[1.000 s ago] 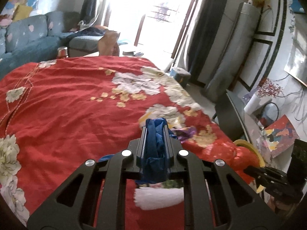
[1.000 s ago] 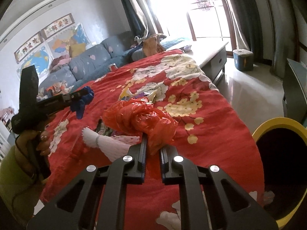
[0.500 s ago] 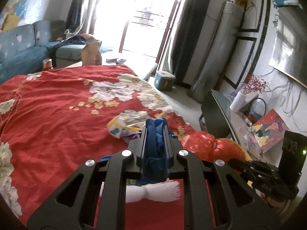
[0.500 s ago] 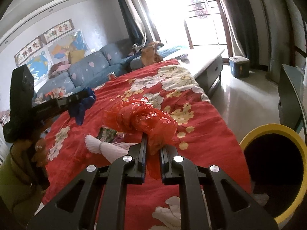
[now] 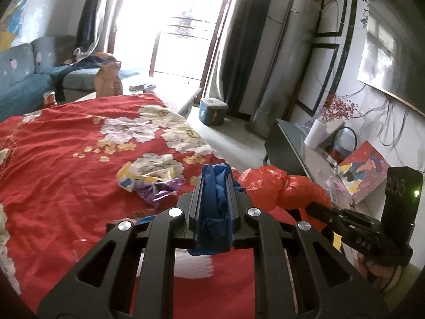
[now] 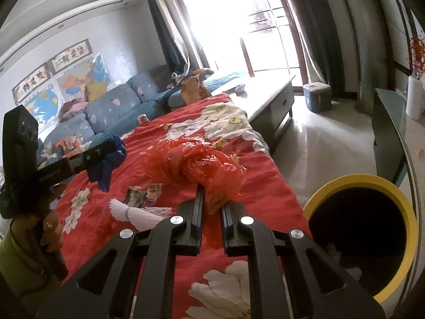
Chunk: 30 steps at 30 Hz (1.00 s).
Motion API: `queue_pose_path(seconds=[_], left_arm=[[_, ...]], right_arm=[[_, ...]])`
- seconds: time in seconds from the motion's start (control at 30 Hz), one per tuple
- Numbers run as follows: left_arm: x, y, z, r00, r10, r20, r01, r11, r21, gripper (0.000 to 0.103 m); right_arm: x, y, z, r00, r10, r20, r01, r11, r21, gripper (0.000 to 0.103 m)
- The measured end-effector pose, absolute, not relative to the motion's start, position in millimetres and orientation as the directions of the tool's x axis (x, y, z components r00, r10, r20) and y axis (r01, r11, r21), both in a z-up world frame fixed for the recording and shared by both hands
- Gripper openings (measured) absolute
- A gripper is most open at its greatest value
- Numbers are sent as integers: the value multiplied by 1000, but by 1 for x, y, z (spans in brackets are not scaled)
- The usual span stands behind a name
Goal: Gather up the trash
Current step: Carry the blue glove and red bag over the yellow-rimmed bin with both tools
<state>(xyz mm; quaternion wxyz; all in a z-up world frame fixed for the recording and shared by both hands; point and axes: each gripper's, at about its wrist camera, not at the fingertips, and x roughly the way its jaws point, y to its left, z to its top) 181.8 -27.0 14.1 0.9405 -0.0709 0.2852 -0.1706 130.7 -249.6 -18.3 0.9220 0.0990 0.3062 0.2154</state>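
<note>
The left gripper (image 5: 215, 183) is clamping a blue bag (image 5: 215, 199), lifted clear over the red cloth (image 5: 66, 180). The right gripper (image 6: 211, 199) is pinching a red bag (image 6: 194, 164) near the cloth's right edge, where the table drops to bare floor (image 6: 326, 143). The yellow-rimmed bin (image 6: 398, 194) is standing open just beyond that edge. Wrappers (image 5: 148, 178) and a white wad (image 6: 132, 212) are lying on the cloth.

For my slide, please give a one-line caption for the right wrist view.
Right gripper holds a red bag beside the yellow bin; left gripper holds blue plastic.
</note>
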Motion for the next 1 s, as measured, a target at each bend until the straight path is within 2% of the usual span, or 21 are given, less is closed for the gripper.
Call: queue_pose_path(seconds=[1.0], left_arm=[[168, -144, 3, 692, -489, -531, 462, 865, -194, 10]], right_arm=[[119, -351, -33, 801, 286, -527, -119, 937, 328, 11]])
